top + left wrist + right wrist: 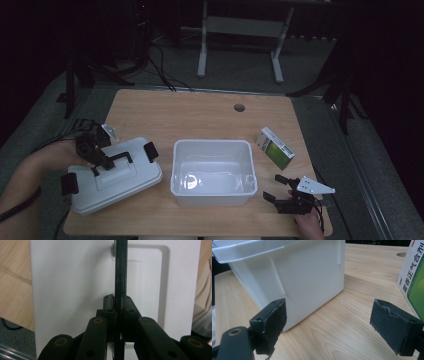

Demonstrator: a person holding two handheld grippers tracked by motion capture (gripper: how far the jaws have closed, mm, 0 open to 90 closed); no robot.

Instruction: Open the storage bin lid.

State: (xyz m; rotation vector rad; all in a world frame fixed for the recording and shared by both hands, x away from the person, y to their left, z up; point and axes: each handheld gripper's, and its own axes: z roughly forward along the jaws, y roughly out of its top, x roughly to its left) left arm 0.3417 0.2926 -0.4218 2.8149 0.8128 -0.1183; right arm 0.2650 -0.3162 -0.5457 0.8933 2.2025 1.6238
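The left gripper [102, 161] is clamped on the black handle [121, 275] of the white lid [116, 176], which lies on the table [200, 112] at nine o'clock from the open tub [213, 171]. The right gripper [276, 188] rests with jaws wide apart at four o'clock from the tub, holding nothing. The green box [275, 148] lies at two o'clock. Likely the box goes in next, then the lid; the lid overhangs the table's left edge, while the far tabletop offers free room.
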